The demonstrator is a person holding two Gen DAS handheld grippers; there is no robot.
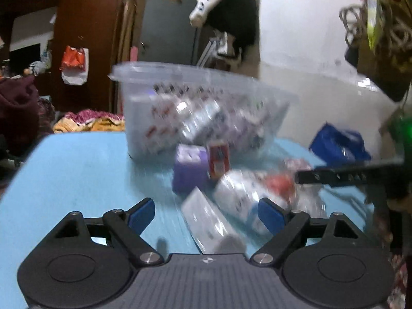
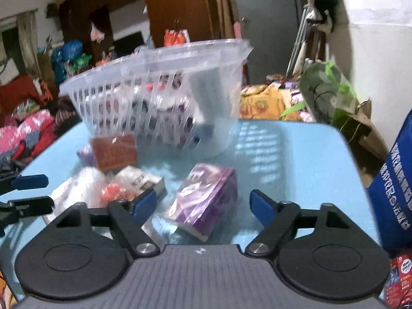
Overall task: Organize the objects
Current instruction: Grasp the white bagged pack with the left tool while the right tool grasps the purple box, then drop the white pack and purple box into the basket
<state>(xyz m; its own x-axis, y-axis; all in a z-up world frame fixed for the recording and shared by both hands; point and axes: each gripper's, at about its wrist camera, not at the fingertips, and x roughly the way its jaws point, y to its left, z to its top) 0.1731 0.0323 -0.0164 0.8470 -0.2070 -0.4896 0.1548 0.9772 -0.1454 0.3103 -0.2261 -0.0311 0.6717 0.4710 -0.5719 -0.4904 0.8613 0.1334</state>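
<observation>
A clear slatted plastic basket [image 1: 200, 108] [image 2: 159, 87] stands on a light blue table [image 1: 77, 170] [image 2: 296, 159] and holds several packets. Loose items lie in front of it: a purple box [image 1: 190, 171] [image 2: 206, 200], a red box [image 1: 218, 159] [image 2: 114, 150], a white packet [image 1: 206, 221], and a bag with red contents [image 1: 255, 193] [image 2: 113, 193]. My left gripper [image 1: 206, 213] is open and empty, over the white packet. My right gripper [image 2: 203, 206] is open and empty, around the purple box's near end. The right gripper's fingers [image 1: 334, 176] show at the left view's right edge.
A blue bag [image 1: 340, 146] [image 2: 394, 193] stands at the table's right edge. A red carton [image 2: 401, 278] lies low at the right. Piled clothes and bags [image 2: 31, 128] surround the table. A plant in a paper bag [image 2: 332, 95] stands behind it.
</observation>
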